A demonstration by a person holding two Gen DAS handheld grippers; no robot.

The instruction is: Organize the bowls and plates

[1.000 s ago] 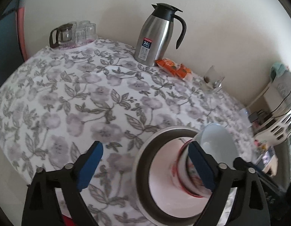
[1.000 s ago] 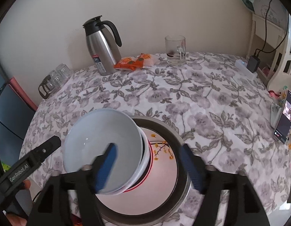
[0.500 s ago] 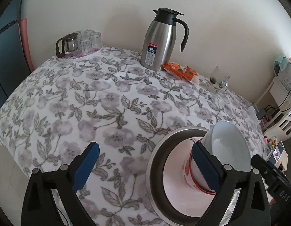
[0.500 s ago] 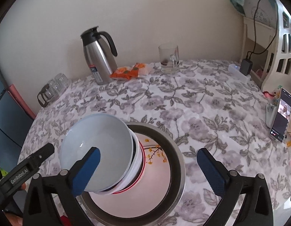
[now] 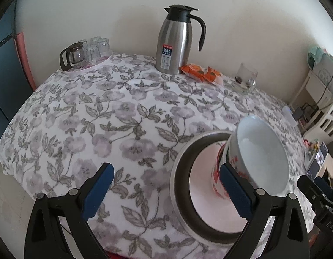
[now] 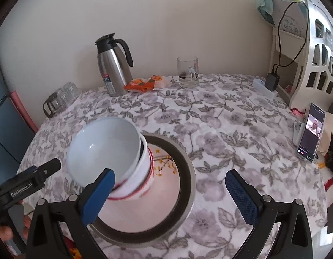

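The right claw (image 6: 169, 195) has just been opening and now stands wide, pulled back from the stack of bowls (image 6: 114, 151), nothing between its pads. The left claw (image 5: 166, 191) is wide too, angled down. The stack rests tilted in the metal-rimmed plate (image 6: 185, 194) on the bench (image 6: 220, 118).

"GenRobot.AI" printed white on black body of left gripper (image 6: 26, 188). "DAS" on right gripper (image 5: 327, 223) (rest cut off). Label on steel thermos jug (image 5: 177, 43): numerals blurred, unreadable.
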